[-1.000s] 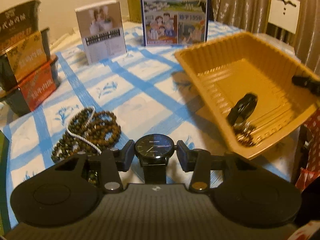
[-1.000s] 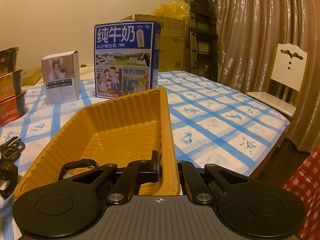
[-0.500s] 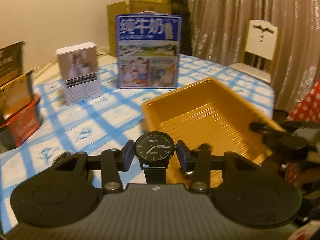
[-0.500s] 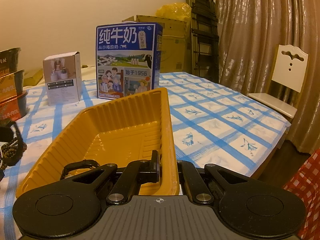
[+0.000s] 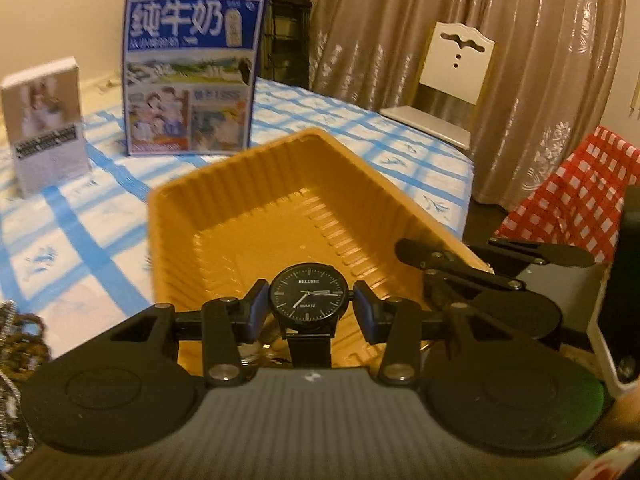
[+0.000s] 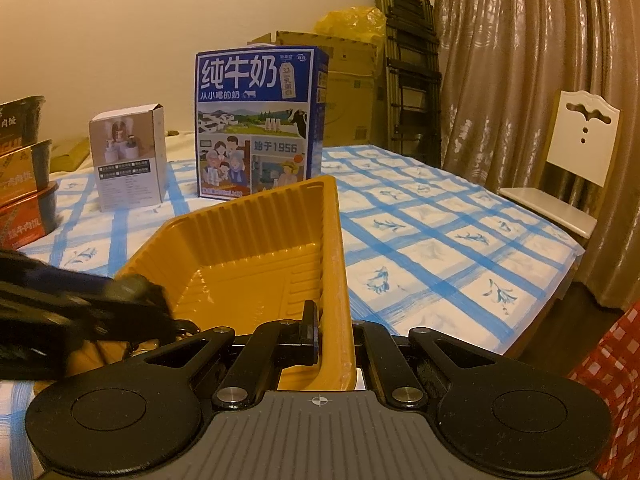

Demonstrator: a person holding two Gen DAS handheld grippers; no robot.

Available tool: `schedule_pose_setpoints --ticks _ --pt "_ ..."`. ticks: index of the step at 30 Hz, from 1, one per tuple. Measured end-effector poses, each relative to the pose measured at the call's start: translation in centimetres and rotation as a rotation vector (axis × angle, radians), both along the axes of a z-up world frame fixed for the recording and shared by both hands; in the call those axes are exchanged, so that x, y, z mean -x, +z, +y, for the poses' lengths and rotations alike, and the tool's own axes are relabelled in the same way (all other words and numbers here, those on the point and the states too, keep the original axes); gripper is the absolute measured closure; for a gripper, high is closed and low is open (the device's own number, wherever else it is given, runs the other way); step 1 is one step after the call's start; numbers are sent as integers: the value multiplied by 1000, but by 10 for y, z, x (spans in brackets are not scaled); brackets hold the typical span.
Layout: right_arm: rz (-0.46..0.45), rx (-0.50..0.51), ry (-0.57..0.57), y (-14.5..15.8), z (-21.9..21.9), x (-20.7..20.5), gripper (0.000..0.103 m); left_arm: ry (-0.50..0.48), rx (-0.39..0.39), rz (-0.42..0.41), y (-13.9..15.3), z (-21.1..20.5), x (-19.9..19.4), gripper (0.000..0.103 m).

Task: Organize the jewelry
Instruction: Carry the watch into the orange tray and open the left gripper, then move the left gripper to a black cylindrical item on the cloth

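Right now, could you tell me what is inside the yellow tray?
The far part of the yellow tray shows only its bare ribbed floor. Nearer, the left gripper holds the black watch above it and covers the floor beneath, so anything there is mostly hidden.

My left gripper (image 5: 307, 308) points forward and somewhat downward. Its jaws stand partly apart, and the blue pads (image 5: 256, 307) press from both sides on the round case of a black watch (image 5: 307, 295); the strap hangs down between the fingers. My right gripper (image 6: 334, 334) also points a little downward. Its jaws are closed tight on the near wall of an orange tray (image 6: 338, 280), one finger inside the wall and one outside. In the right view my left gripper appears blurred at the left edge.
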State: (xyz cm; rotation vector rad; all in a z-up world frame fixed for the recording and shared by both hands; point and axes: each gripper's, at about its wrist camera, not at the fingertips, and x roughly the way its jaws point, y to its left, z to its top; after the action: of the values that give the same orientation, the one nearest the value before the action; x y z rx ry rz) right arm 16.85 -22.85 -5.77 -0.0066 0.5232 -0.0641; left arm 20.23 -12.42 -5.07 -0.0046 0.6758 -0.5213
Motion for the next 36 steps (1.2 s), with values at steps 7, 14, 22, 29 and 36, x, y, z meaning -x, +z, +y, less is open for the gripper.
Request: schedule_pose_setpoints --ticks 7,14,22,29,36 --pt "7 -4 -3 -4 -2 0 100 -8 22 88 -20 -9 -14 62" --pt "27 -29 -19 -8 -9 -1 100 -4 25 48 -15 -7 -13 54" --pt "27 -26 -18 -8 -10 -1 100 62 -11 -35 5 27 14 46" --pt "24 -25 -18 -8 -10 0 100 215 -85 -18 3 86 43 46" --pt "24 -24 -18 -8 -9 0 100 361 -167 54 -15 137 64 47"
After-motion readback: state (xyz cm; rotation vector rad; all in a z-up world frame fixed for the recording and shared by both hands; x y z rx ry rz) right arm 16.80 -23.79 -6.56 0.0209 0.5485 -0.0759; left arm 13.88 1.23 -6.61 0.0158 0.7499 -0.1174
